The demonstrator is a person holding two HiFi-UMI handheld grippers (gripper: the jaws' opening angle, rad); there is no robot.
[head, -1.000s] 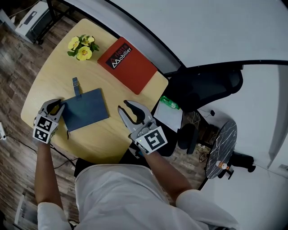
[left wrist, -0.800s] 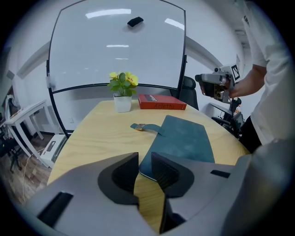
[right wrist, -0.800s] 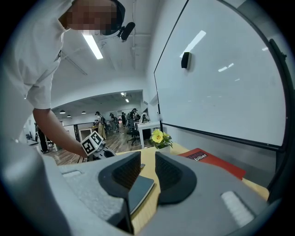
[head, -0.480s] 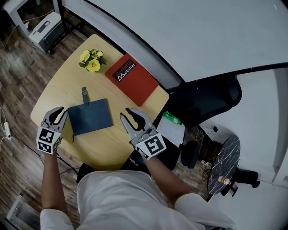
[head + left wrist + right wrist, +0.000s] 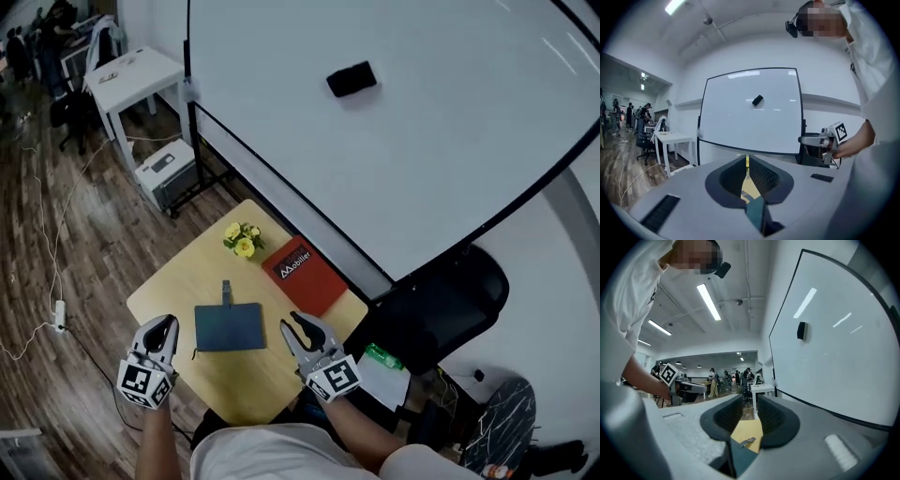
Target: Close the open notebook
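Note:
The dark blue notebook (image 5: 230,326) lies closed and flat on the round wooden table (image 5: 183,281), a strap sticking out at its far edge. My left gripper (image 5: 165,327) hovers off its left side, raised clear of it; its jaws have just been closing and stand shut with nothing between them. My right gripper (image 5: 298,328) hangs off the notebook's right side, open and empty. In the left gripper view the jaws (image 5: 746,161) leave only a slit over the notebook (image 5: 754,211). In the right gripper view the jaws (image 5: 750,408) frame the table (image 5: 749,430) and the notebook (image 5: 740,458).
A red notebook (image 5: 305,276) and yellow flowers (image 5: 242,240) sit at the table's far side. A whiteboard (image 5: 394,141) stands behind, a black chair (image 5: 441,309) to the right, a white side table (image 5: 131,75) at far left. Wooden floor surrounds the table.
Both grippers have lifted away from the table, and the head view has pulled back and up. The left jaws went from open to shut. The blue notebook stays closed.

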